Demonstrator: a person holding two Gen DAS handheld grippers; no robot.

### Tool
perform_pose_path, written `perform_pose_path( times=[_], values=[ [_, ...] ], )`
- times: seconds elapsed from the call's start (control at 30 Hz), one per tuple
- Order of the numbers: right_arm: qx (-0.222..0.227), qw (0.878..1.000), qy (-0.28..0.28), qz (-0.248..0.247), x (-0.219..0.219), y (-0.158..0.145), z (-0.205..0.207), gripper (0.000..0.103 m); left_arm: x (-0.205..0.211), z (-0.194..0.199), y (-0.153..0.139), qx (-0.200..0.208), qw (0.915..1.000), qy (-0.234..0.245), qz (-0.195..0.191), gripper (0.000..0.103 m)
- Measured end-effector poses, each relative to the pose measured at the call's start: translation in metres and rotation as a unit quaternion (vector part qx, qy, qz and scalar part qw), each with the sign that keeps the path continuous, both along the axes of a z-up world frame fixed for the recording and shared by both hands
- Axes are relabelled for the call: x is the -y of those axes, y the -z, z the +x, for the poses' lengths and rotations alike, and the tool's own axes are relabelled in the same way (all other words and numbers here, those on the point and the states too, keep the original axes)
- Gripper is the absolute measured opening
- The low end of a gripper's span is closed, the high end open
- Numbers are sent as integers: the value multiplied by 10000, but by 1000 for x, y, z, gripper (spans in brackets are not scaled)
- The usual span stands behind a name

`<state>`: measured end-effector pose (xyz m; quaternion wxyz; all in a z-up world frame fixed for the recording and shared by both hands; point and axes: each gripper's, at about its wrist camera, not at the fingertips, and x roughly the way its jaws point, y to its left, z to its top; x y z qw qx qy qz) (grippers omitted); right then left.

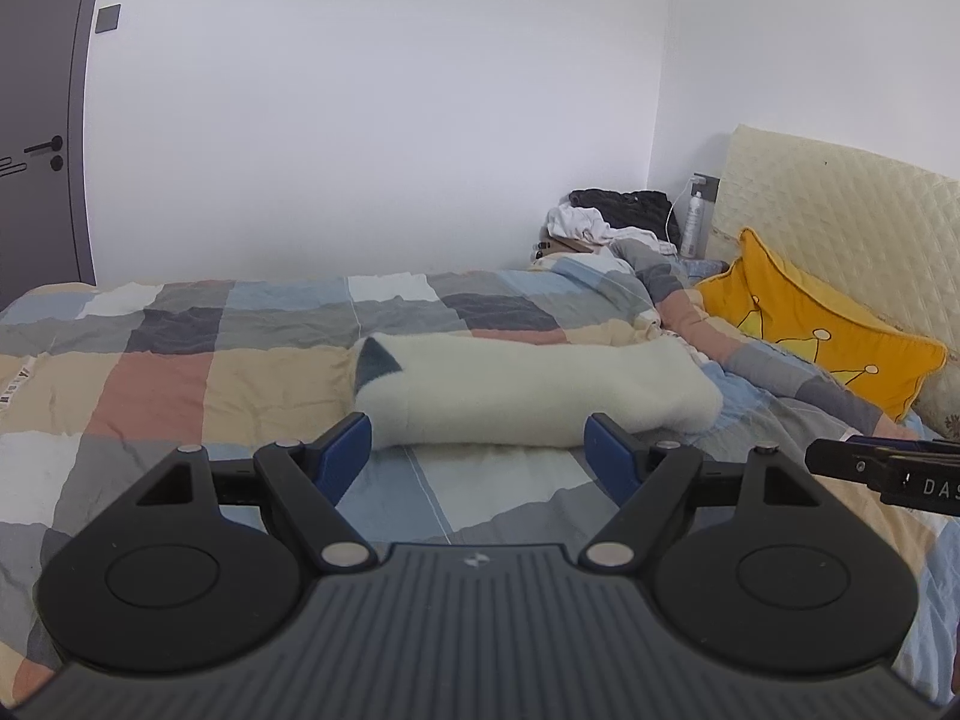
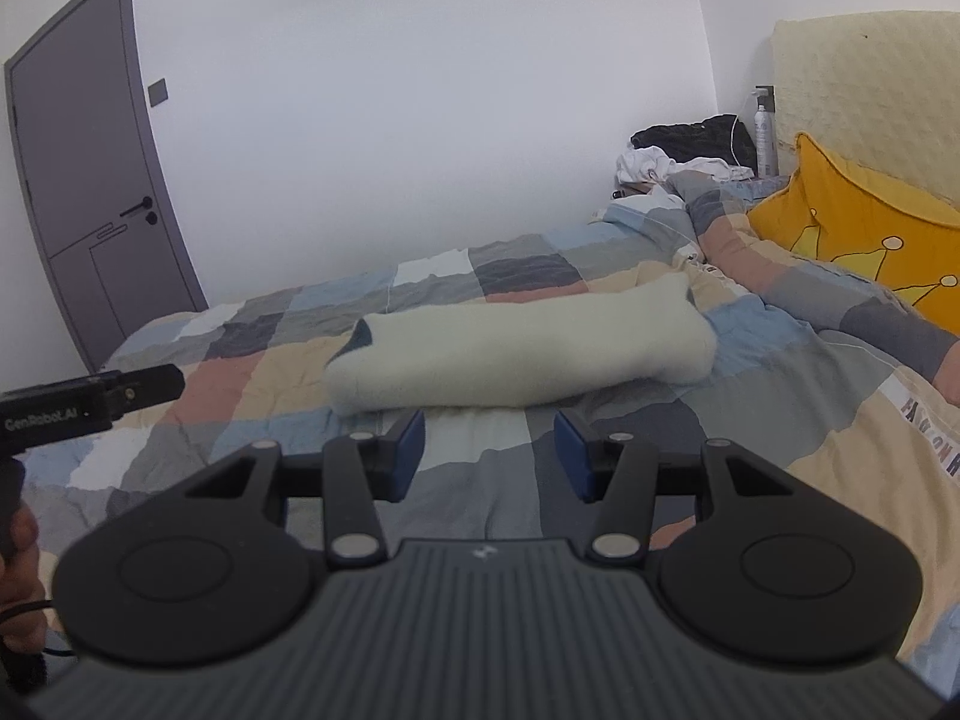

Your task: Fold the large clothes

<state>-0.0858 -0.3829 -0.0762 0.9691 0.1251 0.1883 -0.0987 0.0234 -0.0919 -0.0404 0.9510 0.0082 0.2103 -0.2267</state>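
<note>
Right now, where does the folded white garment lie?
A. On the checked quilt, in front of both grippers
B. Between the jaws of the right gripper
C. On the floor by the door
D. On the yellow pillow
A: the white garment rests on the quilt, beyond the open left gripper and the open right gripper, and neither touches it.

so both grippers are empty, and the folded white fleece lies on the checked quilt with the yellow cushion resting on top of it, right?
Not quite. The yellow cushion is not on the folded white fleece: it leans against the headboard, apart from it, as the right wrist view shows. The rest holds: the fleece lies on the checked quilt, and the left gripper and right gripper are empty.
</note>
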Motion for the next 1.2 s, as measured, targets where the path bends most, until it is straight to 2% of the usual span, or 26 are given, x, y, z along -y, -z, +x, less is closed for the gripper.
perform_pose_path(
  times=[0.13, 0.23, 0.33, 0.4, 0.43, 0.73, 0.87, 1.2],
  values=[
    [-63, 9999, 67, -66, 1, 1, 2, 54, 0, 4, 0, -77, 10000, 8, -62, 97],
    [-11, 9998, 154, -93, 5, -1, 2, 73, 1, 8, 1, -163, 9999, 2, -12, 101],
    [-9, 9997, 214, -113, 10, -4, 4, 78, 3, 9, 2, -169, 9998, -74, 111, 103],
    [18, 9996, 218, -158, 11, -6, 5, 90, 6, 8, 2, -156, 9996, -108, 220, 103],
    [25, 9996, 222, -161, 11, -7, 6, 103, 7, 8, 2, -156, 9995, -123, 257, 103],
    [-72, 9995, 281, -114, 13, -4, 6, 103, 7, 9, 1, -275, 9994, -72, 211, 103],
    [-130, 9995, 252, -104, 11, -2, 7, 103, 10, 6, 1, -197, 9992, -98, 331, 103],
    [-178, 9995, 219, -118, 8, 0, 6, 103, 9, 3, 0, -157, 9996, -50, 246, 103]
  ],
)
